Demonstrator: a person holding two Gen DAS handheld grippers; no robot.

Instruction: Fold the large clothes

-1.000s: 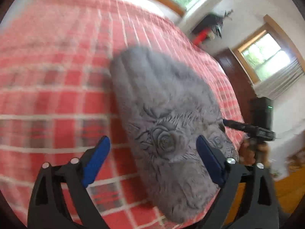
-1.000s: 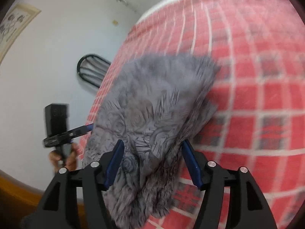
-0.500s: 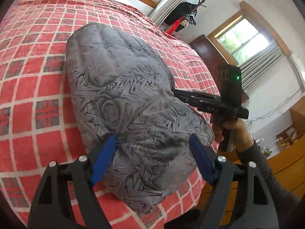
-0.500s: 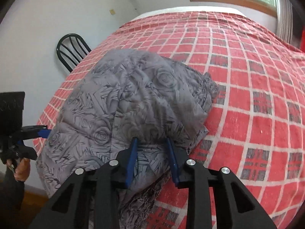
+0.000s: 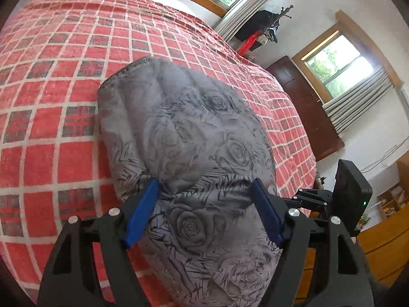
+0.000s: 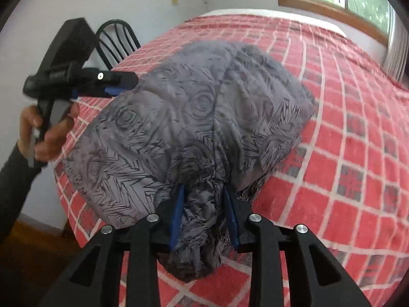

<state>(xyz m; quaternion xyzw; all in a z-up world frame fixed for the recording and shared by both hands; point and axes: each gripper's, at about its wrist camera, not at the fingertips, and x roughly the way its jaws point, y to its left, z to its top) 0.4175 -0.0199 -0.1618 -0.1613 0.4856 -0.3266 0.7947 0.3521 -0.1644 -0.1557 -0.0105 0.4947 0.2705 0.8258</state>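
A grey garment printed with dark roses lies in a bulky heap on the bed, over a red checked bedspread, close to the near edge. In the left wrist view it fills the middle of the frame, and the left gripper straddles a thick fold of it at the bottom; its jaws are closing, the blue pads touching the cloth on both sides and bunching it. In the right wrist view, the right gripper at lower centre is clamped on a gathered, wrinkled wad of the same garment, its jaws narrow. In that view's upper left, the other gripper reaches the garment's left side, held by a hand in a dark sleeve. A black chair stands by the wall behind it.
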